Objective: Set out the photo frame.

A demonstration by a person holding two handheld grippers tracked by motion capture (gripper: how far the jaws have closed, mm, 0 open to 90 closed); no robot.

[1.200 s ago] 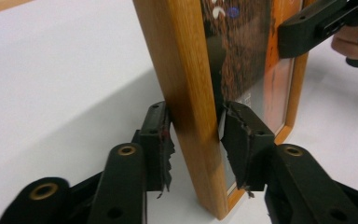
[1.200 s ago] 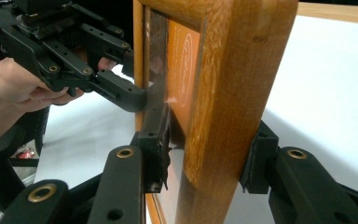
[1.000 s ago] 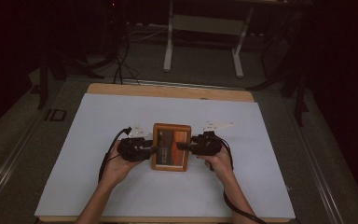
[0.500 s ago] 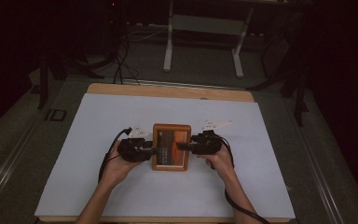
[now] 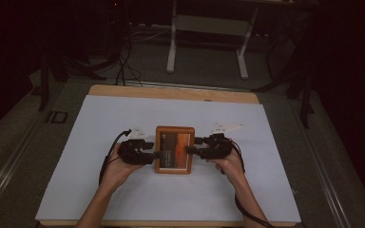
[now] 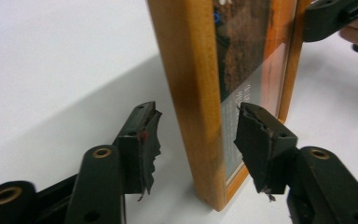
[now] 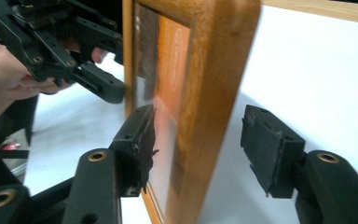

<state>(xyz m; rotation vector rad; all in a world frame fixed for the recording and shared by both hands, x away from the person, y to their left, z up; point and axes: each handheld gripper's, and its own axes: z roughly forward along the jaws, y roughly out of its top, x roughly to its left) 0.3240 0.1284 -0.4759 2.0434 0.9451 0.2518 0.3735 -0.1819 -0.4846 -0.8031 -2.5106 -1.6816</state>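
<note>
A wooden picture frame [image 5: 174,149] with an orange and brown picture lies flat on the white sheet. My left gripper [image 5: 154,154] straddles its left edge and my right gripper [image 5: 190,149] straddles its right edge. In the left gripper view the frame's wood rim [image 6: 186,70] stands between the pads [image 6: 144,135] with a gap on each side. In the right gripper view the rim [image 7: 219,60] likewise sits between the pads [image 7: 265,144] untouched. Both sets of jaws have just been opening and stand open around the frame.
The white sheet [image 5: 123,118] covers a wooden table [image 5: 171,92]. Beyond the far edge stand a white stand's legs [image 5: 206,28] and loose cables [image 5: 123,61] on a dark floor. A person's forearms come in from the bottom.
The right gripper's tips have drawn back a little toward the frame's right edge. The frame and the left hand have stayed in place.
</note>
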